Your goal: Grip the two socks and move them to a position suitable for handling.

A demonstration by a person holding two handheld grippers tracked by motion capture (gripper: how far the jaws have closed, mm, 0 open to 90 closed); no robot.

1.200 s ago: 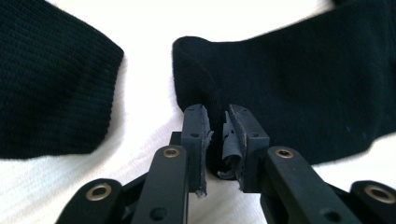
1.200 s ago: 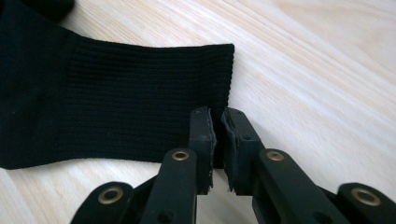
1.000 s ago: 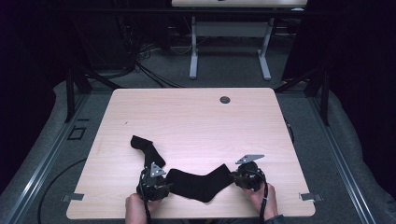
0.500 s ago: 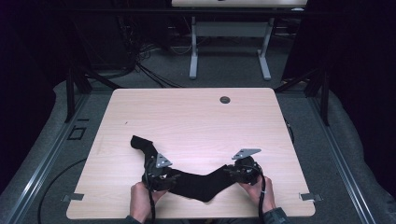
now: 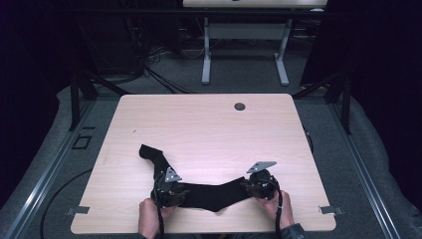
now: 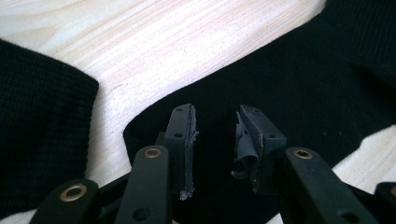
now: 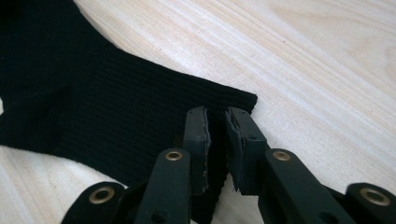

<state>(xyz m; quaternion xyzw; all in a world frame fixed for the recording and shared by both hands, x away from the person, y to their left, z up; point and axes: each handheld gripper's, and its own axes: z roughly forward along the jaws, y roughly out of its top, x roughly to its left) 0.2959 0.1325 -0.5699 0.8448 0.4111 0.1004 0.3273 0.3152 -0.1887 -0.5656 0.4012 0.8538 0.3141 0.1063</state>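
Near edge of the surface: the right gripper is clamped on the cuff of a black sock. The left gripper, jaws just closing yet still apart, sits over its other end. Farther off lies a second sock.

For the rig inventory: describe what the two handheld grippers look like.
Both the left gripper and right gripper are black with brass-coloured rivets, each topped by a grey three-cornered plate. Worn dark pads line the jaws. A black cable trails from each.
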